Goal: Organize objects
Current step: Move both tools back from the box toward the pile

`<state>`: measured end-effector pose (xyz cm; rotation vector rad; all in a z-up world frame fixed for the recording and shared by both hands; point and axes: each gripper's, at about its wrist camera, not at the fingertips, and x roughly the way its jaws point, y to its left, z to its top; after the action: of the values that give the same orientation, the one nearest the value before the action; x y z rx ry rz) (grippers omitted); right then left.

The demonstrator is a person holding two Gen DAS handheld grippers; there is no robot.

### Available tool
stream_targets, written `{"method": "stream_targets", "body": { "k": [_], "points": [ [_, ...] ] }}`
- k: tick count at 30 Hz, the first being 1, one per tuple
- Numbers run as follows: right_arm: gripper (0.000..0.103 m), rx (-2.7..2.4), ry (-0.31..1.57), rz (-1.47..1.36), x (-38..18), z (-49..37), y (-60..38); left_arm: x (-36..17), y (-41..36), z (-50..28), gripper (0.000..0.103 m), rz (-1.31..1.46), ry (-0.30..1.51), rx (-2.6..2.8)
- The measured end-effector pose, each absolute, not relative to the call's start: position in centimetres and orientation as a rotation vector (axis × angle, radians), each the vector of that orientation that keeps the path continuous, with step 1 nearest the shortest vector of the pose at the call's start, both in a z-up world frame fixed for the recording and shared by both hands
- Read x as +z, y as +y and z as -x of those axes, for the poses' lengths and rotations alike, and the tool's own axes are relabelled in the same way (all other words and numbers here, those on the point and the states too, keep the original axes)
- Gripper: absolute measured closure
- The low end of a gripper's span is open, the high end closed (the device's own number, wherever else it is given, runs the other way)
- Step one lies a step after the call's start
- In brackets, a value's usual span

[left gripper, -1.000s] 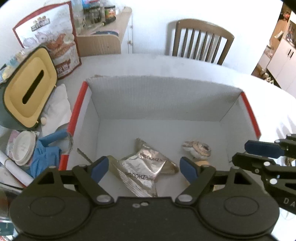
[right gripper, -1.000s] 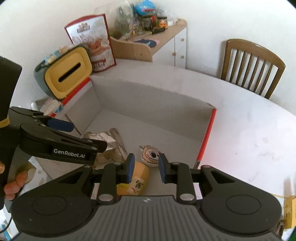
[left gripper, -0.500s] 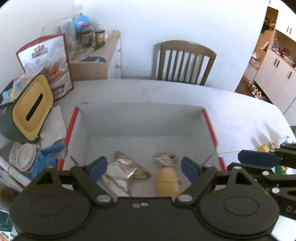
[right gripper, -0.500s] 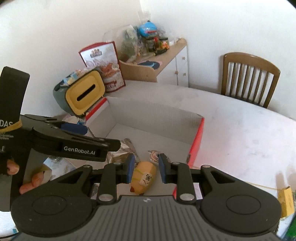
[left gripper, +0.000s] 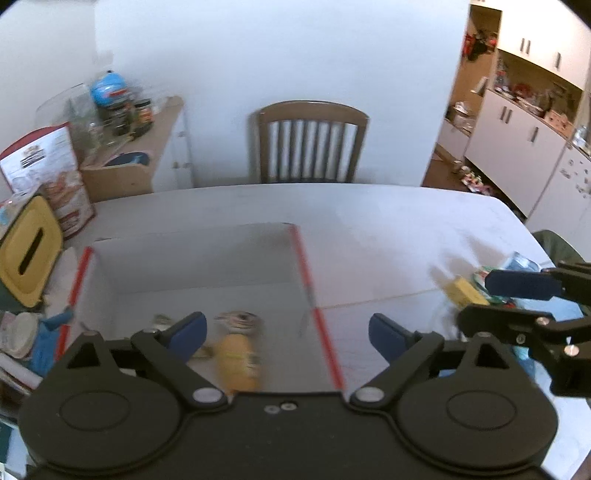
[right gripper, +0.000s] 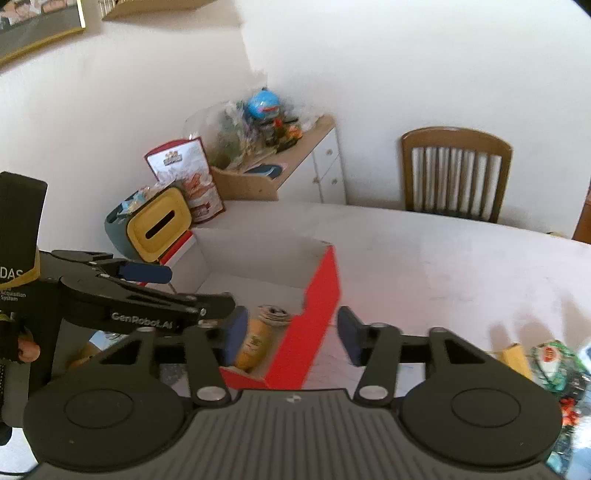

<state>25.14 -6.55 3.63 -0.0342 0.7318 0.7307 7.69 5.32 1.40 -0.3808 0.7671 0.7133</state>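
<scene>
Home dining room: white surface (left gripper: 388, 229) with wooden slat-back chair (left gripper: 312, 142) against plain white wall; low wooden sideboard (left gripper: 147, 147) crowded with jars, bottles; snack bag (left gripper: 55, 173) and yellow-lidded tissue box (left gripper: 29, 251) at surface edge; doorway on right opens to kitchen with white cabinets (left gripper: 517, 129); framed picture (right gripper: 33, 26) on wall
</scene>
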Motion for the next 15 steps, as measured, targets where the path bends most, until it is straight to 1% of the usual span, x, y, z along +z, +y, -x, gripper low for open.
{"method": "stream_targets", "body": {
  "k": [3,5,6,11,15],
  "points": [
    [0.047,0.716,0.736,0.019,3.4,-24.7,-9.7,1.3,3.2,-9.2,0.005,0.362,0.767,0.690],
    [0.043,0.692,0.744,0.001,3.0,-24.6,-11.9,1.3,2.1,-10.0,0.003,0.354,0.764,0.675],
    [0.043,0.682,0.744,-0.007,2.9,-24.6,-12.8,1.2,1.4,-10.6,0.002,0.350,0.763,0.667],
    [0.037,0.627,0.760,-0.048,1.8,-24.5,-17.7,0.9,-1.0,-13.1,0.001,0.333,0.758,0.630],
    [0.035,0.590,0.775,-0.062,0.8,-24.4,-21.1,0.2,-2.9,-15.1,0.001,0.325,0.765,0.605]
  ]
}}
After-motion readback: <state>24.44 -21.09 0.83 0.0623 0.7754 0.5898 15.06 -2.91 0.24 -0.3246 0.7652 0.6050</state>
